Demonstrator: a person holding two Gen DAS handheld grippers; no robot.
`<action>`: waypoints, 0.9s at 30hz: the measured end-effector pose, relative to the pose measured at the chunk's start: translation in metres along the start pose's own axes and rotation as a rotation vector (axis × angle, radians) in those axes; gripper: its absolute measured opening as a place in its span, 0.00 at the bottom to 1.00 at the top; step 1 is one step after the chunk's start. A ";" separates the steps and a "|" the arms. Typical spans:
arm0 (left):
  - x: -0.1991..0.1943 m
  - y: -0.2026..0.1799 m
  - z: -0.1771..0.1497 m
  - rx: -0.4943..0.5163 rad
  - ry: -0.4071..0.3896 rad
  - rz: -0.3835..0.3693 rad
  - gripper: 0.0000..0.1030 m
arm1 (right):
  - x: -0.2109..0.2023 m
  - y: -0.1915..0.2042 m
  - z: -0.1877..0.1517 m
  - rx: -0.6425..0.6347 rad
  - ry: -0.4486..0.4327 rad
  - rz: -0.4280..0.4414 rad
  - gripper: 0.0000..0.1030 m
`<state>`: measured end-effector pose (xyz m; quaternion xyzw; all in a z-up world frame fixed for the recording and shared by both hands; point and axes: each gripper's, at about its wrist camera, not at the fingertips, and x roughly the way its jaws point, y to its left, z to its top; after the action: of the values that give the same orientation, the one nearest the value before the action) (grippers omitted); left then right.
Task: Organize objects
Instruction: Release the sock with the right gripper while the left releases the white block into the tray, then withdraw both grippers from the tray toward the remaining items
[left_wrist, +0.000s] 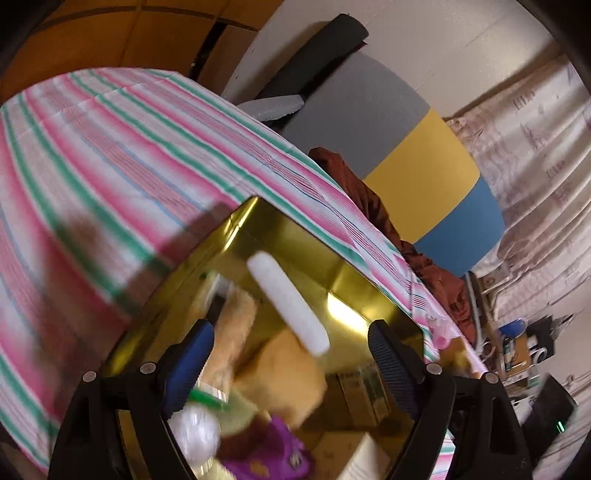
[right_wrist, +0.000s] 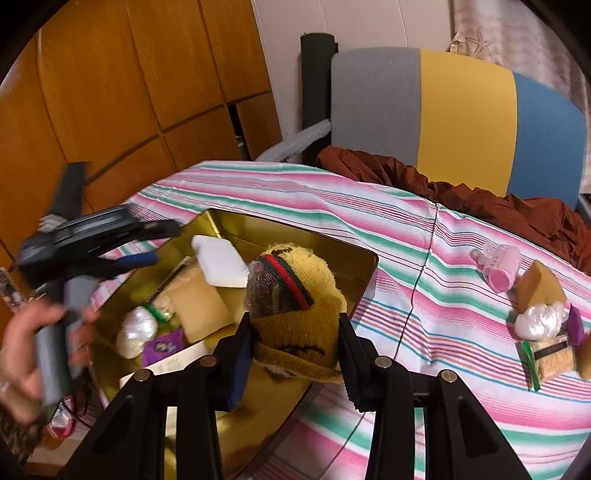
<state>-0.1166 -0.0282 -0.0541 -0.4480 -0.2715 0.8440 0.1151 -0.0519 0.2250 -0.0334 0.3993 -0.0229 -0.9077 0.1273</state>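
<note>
Sock (right_wrist: 295, 295) pinched in right tongs (right_wrist: 293, 354) over gold tin (right_wrist: 365, 258); left tongs (left_wrist: 291, 354) spread, empty

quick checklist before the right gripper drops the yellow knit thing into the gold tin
1. Grip on the yellow knit sock: ok, the right gripper is shut on it, a pad on each side.
2. Sock over the gold tin: ok, it hangs above the tin's open inside.
3. Landing spot free: not ok, a white block, a tan block and a pearly white bundle already fill much of the floor.
4. Left gripper out of the way: cannot tell, it is open and empty but sits over the tin.
5. Items left on the striped cloth: not ok, a pink roller and a small pile remain.
</note>
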 end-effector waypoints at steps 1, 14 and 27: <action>-0.005 0.001 -0.005 -0.010 -0.006 -0.011 0.84 | 0.006 0.000 0.003 0.000 0.008 -0.010 0.42; -0.021 0.003 -0.042 0.006 0.005 -0.020 0.83 | 0.060 0.000 0.021 0.000 0.059 -0.113 0.49; -0.031 -0.019 -0.057 0.103 -0.008 -0.016 0.83 | 0.001 -0.006 -0.002 0.024 -0.063 -0.111 0.62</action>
<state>-0.0527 -0.0056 -0.0474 -0.4359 -0.2318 0.8577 0.1438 -0.0525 0.2305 -0.0362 0.3725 -0.0157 -0.9251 0.0714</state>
